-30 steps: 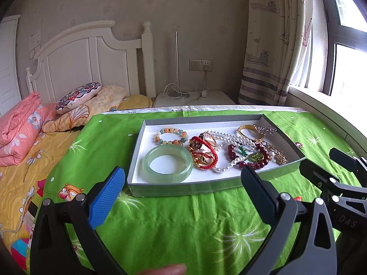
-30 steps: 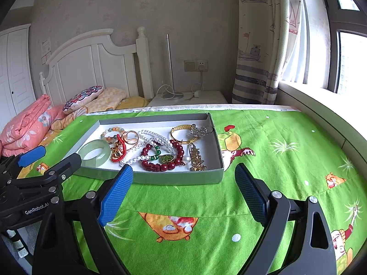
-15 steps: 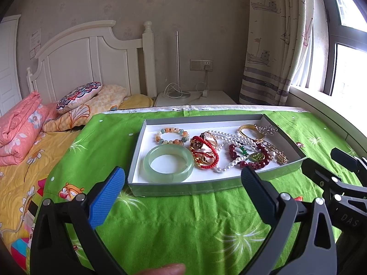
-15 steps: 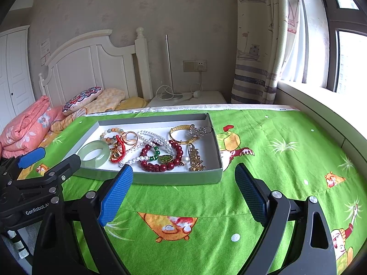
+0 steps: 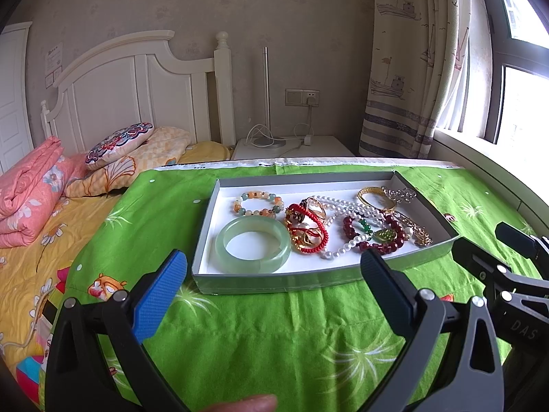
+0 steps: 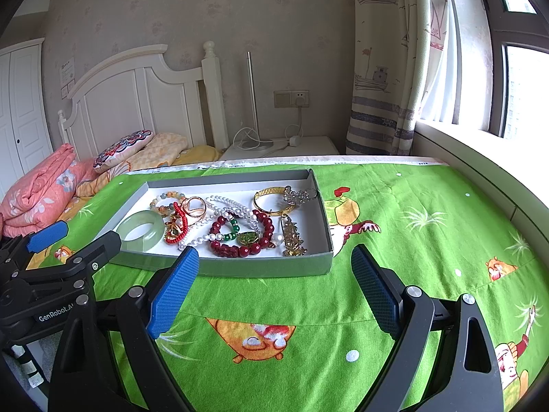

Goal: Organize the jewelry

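A shallow grey tray (image 5: pixel 274 283) (image 6: pixel 267 267) with a white floor sits on the green cloth. It holds a pale green jade bangle (image 5: pixel 253 249) (image 6: pixel 141 230), a bead bracelet (image 5: pixel 258 203), a red cord bracelet (image 5: pixel 308 228), a pearl strand (image 5: pixel 346 206) (image 6: pixel 226 206), a dark red bead bracelet (image 5: pixel 377 237) (image 6: pixel 242 240), a gold bangle (image 5: pixel 375 199) (image 6: pixel 272 202) and gold trinkets (image 6: pixel 293 238). My left gripper (image 5: pixel 272 276) is open and empty just short of the tray's near wall. My right gripper (image 6: pixel 274 267) is open and empty at the tray's near right corner.
The green cartoon cloth (image 6: pixel 429 240) covers the table. A bed with pillows (image 5: pixel 137 154) and a pink quilt (image 5: pixel 27 192) lies to the left. A white nightstand with a lamp (image 5: pixel 266 103) stands behind. A curtain and window sill (image 6: pixel 480 158) are on the right.
Both views have shifted only very slightly. Both grippers stay open and empty, and the jewelry has not moved.
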The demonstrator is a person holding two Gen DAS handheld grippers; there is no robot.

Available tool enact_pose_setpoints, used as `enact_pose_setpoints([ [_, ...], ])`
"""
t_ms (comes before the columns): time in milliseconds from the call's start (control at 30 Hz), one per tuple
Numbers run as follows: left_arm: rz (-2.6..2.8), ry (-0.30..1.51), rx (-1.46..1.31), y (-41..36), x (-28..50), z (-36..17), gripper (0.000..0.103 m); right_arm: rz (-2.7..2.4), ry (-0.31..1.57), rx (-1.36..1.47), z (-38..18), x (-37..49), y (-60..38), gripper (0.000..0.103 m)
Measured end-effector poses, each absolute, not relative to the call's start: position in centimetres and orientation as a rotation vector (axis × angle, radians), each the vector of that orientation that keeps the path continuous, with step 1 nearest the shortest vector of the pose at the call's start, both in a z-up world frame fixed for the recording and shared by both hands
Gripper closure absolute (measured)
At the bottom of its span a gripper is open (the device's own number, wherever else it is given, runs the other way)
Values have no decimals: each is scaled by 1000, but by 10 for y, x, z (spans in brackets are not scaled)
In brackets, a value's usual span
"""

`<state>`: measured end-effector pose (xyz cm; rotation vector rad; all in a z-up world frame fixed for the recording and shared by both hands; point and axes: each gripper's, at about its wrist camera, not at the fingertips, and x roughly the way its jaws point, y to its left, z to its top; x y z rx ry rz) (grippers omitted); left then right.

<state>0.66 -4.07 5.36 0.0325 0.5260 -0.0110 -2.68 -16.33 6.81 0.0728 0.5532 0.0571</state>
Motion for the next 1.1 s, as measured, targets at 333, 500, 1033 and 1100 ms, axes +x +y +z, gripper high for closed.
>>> enact_pose_setpoints([
  [333, 11, 525, 39, -40, 8, 51, 3, 58, 553, 73, 68, -27, -164, 16],
  [500, 17, 519, 26, -40, 8, 51, 3, 58, 553, 73, 68, -27, -164, 16],
  [1033, 52, 693, 22, -35, 17, 38, 3, 63, 590, 61, 67, -29, -160, 16],
  [1100, 76, 745, 23, -29, 17, 29, 3, 56, 639, 32, 63, -30, -158, 16],
])
